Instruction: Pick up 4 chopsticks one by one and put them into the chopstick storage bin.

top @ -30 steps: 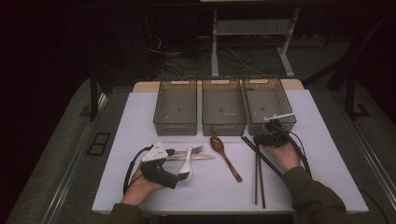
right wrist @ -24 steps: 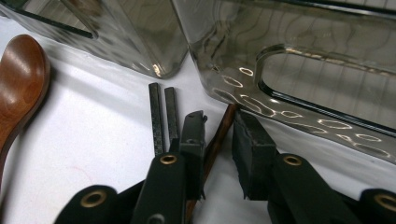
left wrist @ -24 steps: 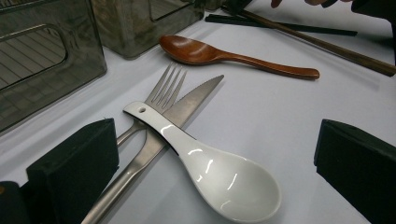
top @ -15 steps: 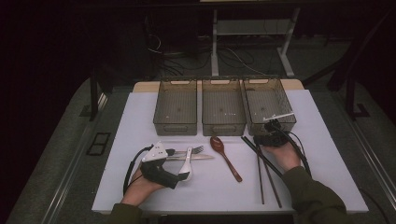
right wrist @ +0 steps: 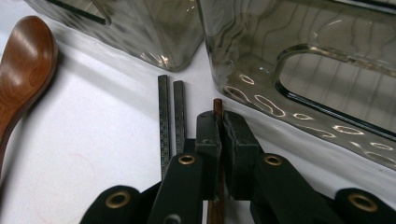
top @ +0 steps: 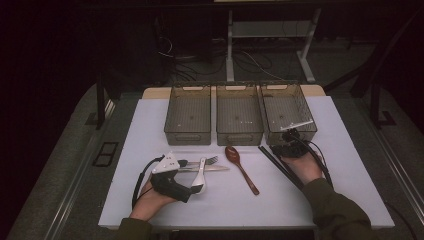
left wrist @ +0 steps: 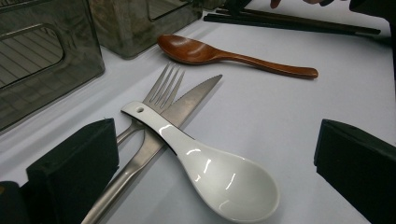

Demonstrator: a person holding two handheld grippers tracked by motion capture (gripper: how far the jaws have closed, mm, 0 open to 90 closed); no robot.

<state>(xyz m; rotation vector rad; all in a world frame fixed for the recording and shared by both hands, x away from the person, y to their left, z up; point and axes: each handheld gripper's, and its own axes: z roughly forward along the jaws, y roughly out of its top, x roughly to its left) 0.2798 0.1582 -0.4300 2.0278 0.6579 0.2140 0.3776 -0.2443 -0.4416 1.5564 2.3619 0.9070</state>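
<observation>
From the high view, the right gripper [top: 289,145] sits just before the rightmost clear plastic bin [top: 289,111], over thin dark chopsticks [top: 277,162]; the left gripper [top: 192,176] rests beside the cutlery pile. In the left gripper view, its jaws stand wide apart around a white ceramic spoon [left wrist: 205,163]. In the right gripper view, the jaws have just been closing and clamp one brown wooden chopstick [right wrist: 217,108], two dark ones left. The grasp looks done; next likely a lift into the bin.

High view overlooks table [top: 150,130]; gripper views sit close, sharing wooden spoon [left wrist: 205,52].
</observation>
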